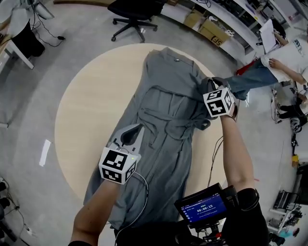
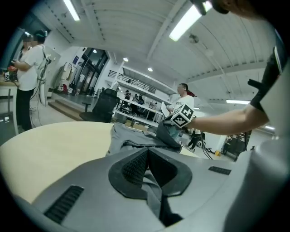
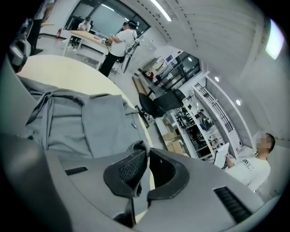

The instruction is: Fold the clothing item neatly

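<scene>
Round pale table [image 1: 82,105] on grey floor [image 1: 29,96]; left gripper [image 2: 147,156] and right gripper [image 3: 146,152] each pinch the garment [image 1: 168,120].

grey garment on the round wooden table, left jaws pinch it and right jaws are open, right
No: the right gripper is shut on a fold of the grey fabric garment, as the right gripper view shows. The left gripper does pinch it on the round wooden table.

On table [image 1: 86,110]: garment [image 1: 168,103] at ctr; chair [image 1: 134,12] behind (far side).
</scene>
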Demonstrator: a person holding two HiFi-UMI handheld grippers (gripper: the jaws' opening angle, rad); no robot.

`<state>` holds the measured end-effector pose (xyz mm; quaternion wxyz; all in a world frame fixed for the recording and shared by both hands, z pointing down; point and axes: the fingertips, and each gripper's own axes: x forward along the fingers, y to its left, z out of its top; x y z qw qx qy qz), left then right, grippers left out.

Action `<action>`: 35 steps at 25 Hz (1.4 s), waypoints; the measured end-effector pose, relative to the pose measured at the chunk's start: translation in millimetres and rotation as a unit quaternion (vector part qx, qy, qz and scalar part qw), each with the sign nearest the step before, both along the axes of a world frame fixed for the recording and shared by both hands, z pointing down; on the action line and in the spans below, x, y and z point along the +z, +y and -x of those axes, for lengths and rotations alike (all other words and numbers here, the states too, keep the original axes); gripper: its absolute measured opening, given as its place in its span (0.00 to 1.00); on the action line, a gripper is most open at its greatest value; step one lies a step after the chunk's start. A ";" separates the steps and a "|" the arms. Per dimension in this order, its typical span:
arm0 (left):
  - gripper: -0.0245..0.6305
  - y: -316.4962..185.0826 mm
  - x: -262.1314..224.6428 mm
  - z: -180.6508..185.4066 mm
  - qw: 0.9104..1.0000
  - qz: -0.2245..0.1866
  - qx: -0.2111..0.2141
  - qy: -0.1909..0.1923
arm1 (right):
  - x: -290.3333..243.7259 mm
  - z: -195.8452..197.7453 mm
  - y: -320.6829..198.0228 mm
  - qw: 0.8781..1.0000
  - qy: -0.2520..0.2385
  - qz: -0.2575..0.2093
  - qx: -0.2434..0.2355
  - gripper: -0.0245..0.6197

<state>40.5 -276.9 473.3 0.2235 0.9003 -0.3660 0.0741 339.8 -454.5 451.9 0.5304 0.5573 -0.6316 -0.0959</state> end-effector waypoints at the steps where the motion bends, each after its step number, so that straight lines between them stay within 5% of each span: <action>1: 0.04 -2.8 2.4 9.5 1.000 0.001 -0.006 0.004 | 5.3 21.3 -12.5 1.000 0.000 0.002 -0.010 0.08; 8: 0.04 -1.4 11.2 48.3 0.999 0.006 -0.014 0.041 | 33.9 167.0 -61.6 0.996 0.017 0.004 -0.092 0.08; 13: 0.04 3.8 14.4 62.3 0.997 0.011 -0.021 0.077 | 95.0 246.0 -37.3 0.978 0.068 0.056 -0.189 0.08; 18: 0.04 11.2 24.5 60.8 0.997 0.026 -0.016 0.068 | 112.6 250.9 -28.7 0.979 0.034 0.071 -0.190 0.08; 22: 0.04 9.7 23.5 51.8 0.997 0.027 -0.011 0.065 | 87.9 218.7 -29.9 0.984 -0.027 0.069 -0.165 0.27; 26: 0.04 6.9 19.7 49.0 0.998 0.024 -0.010 0.061 | 91.6 174.0 -30.6 0.985 0.009 0.096 -0.143 0.28; 32: 0.04 4.9 28.6 44.6 0.998 0.029 -0.011 0.062 | 120.3 169.8 -28.1 0.979 0.020 0.143 -0.141 0.27; 34: 0.04 3.6 27.0 45.4 0.997 0.029 -0.013 0.071 | 109.2 172.8 -34.3 0.982 -0.003 0.133 -0.135 0.08; 35: 0.04 2.1 25.4 46.9 0.996 0.028 -0.014 0.078 | 97.1 176.5 -41.4 0.984 -0.001 0.117 -0.138 0.06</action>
